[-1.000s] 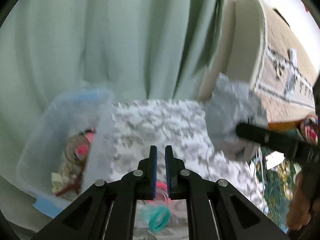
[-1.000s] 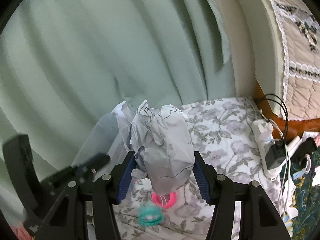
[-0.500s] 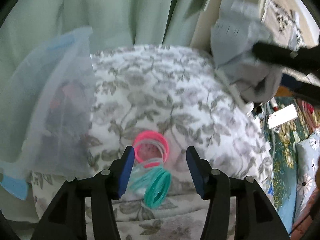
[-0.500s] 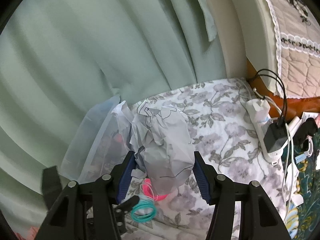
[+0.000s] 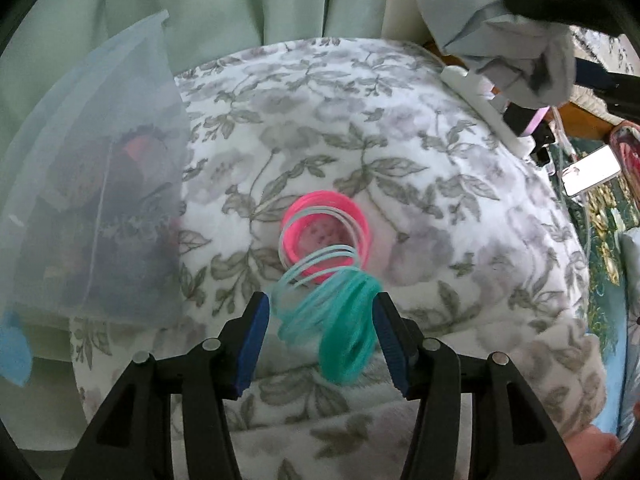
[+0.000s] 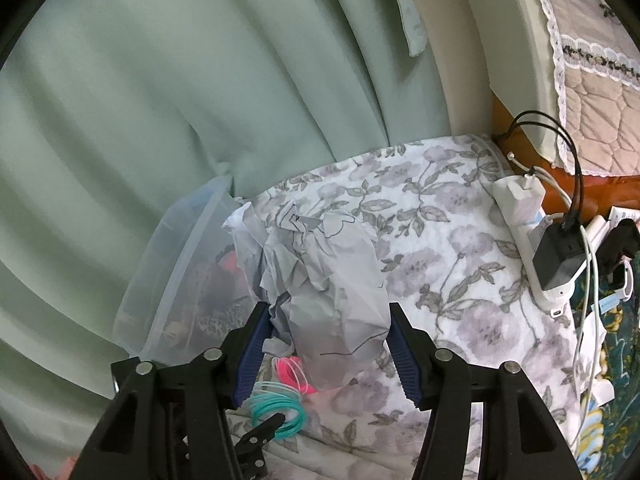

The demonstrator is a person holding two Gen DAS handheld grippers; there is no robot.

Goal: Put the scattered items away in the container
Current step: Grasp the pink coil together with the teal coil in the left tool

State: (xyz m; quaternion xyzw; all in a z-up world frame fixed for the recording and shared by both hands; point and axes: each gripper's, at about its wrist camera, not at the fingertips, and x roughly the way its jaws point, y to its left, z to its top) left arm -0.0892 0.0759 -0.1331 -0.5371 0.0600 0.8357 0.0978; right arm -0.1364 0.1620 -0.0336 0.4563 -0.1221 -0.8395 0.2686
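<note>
A pink-and-teal spring coil toy (image 5: 328,276) lies on the floral blanket (image 5: 360,152). My left gripper (image 5: 322,336) is open, its blue pads on either side of the coil's teal end. My right gripper (image 6: 326,340) is shut on a crumpled white paper (image 6: 332,292), held above the blanket; the same paper (image 5: 516,40) shows at the upper right of the left wrist view. The coil toy (image 6: 280,392) lies below that paper. A clear plastic container (image 5: 96,208) with several items inside stands at the left, and the container (image 6: 180,280) shows left of the paper in the right wrist view.
A green curtain (image 6: 180,80) hangs behind the blanket. A white power strip (image 6: 528,240) with chargers and cables lies along the blanket's right edge. A phone (image 5: 592,170) lies beyond it. A cushioned headboard (image 6: 580,60) rises at the far right.
My left gripper opened and dropped down toward the coil toy, which now sits between its pads. My right gripper kept hold of the crumpled paper and shifted slightly toward the container.
</note>
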